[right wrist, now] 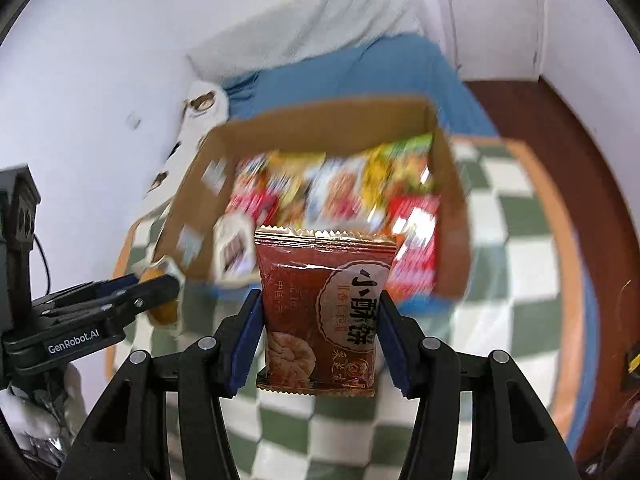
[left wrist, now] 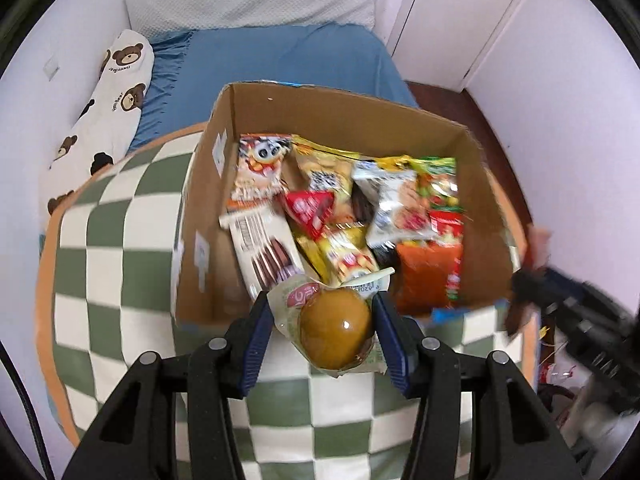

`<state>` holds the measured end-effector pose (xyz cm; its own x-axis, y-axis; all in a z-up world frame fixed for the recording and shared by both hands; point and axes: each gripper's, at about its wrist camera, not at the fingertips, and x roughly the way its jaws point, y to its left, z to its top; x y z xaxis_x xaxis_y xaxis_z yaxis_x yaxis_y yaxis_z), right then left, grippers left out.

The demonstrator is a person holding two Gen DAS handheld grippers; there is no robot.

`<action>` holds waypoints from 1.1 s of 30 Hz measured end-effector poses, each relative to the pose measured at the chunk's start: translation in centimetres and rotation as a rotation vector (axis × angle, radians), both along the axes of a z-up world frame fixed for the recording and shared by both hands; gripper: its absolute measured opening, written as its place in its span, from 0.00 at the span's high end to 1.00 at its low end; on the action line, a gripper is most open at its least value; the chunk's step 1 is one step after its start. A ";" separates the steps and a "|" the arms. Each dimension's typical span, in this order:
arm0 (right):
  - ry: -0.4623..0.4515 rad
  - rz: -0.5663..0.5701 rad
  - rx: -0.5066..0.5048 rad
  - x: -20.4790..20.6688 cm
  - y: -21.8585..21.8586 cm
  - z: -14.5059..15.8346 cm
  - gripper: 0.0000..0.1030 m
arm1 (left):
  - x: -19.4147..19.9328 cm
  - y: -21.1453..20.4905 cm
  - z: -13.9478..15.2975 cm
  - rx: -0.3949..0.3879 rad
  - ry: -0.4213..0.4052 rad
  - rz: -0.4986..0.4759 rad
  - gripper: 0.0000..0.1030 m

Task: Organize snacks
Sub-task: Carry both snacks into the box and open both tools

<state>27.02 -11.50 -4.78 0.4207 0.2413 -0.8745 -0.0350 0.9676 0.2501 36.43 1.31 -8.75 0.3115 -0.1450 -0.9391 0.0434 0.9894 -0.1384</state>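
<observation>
A blue-sheeted bed (left wrist: 280,64) fills the far half of both views, with a bear-print pillow (left wrist: 116,92) along its 9 o'clock edge. Nearer lies a green-and-white checked cushion (left wrist: 120,240), and on it stands an open cardboard box (left wrist: 328,108) packed with snack packets (left wrist: 340,208), red, yellow, green and white, heaped without order.

The left gripper (left wrist: 324,328) hangs over the box's near wall. Its jaws are closed on a sealed pouch holding a brown egg (left wrist: 336,328); the egg sits squarely between the blue pads (left wrist: 258,336), its clear wrapper poking out toward 12 o'clock and toward 6 o'clock. In the right wrist view the same gripper shows at 9 o'clock with the pouch at its tip.

The right gripper (right wrist: 320,320) is likewise over the near edge of the box. Its jaws clamp a reddish-brown pastry packet (right wrist: 320,304) by its two long sides; the packet stands upright between the pads, its crimped top edge toward 12 o'clock beyond the fingertips, its bottom edge toward 6 o'clock. In the left wrist view this gripper is a blur at 3 o'clock.
</observation>
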 end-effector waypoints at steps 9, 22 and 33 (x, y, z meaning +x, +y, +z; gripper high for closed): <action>0.056 0.009 -0.089 10.3 -1.3 -1.0 0.44 | 7.0 2.3 -5.6 0.058 0.173 0.062 0.52; 0.190 -0.049 -0.151 15.2 -2.2 -7.5 0.03 | 9.2 2.1 -7.3 0.081 0.189 0.086 0.06; 0.139 -0.065 -0.188 12.3 -1.9 -6.3 0.03 | 7.8 0.6 -5.1 0.086 0.101 0.057 0.01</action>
